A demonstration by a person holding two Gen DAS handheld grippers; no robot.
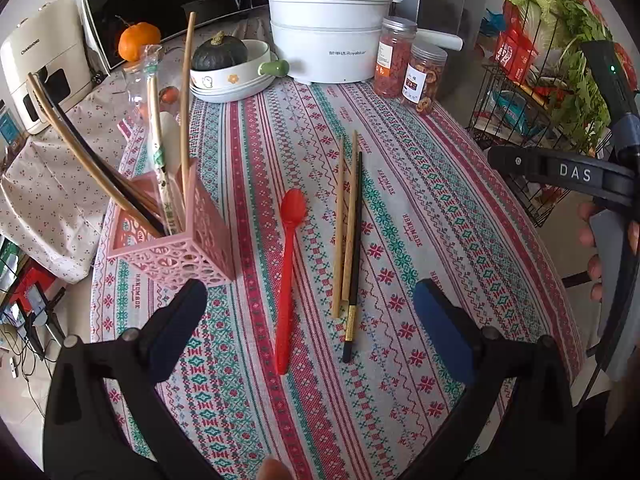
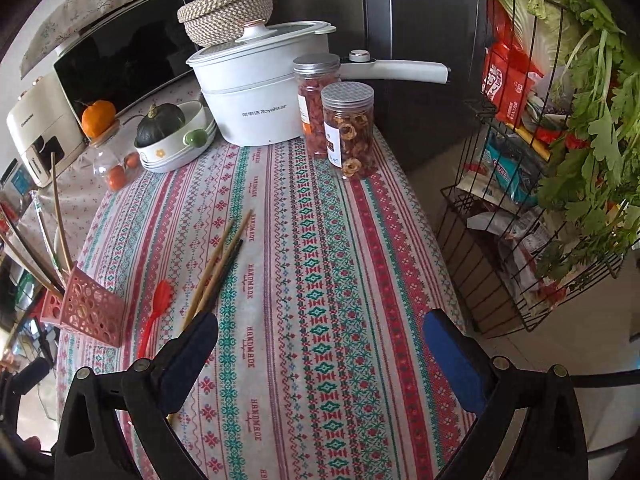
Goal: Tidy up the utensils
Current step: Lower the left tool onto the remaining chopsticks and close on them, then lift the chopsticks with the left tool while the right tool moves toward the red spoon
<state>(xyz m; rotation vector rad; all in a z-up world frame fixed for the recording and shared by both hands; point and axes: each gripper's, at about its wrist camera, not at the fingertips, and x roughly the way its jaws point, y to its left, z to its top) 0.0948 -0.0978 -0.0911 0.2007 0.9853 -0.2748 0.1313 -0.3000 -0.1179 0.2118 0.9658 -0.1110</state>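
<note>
While you look through the left view, your left gripper (image 1: pixel 308 330) has its fingers spread wide, with nothing between them. The spoon (image 1: pixel 289 276) lies on the cloth (image 1: pixel 440 240) right in the gap, bowl end far from you, handle end close. Its long side runs straight away from you. The chopsticks (image 1: pixel 347 236) lie just beside it on the right, three sticks running the same way. The pink holder (image 1: pixel 176 248) stands to the left, close by, with sticks already in it. Your right gripper (image 1: pixel 560 172) shows at the right edge, well apart from all of this.

Through the right view, your right gripper (image 2: pixel 320 360) is spread wide too and holds nothing. Only cloth lies between its fingers. The chopsticks (image 2: pixel 218 272) slant off to the left, and their near ends slip behind the left finger (image 2: pixel 192 360). The spoon (image 2: pixel 154 316) and holder (image 2: pixel 90 312) sit further left still.

So your left hand is nearer the spoon, I think.
</note>
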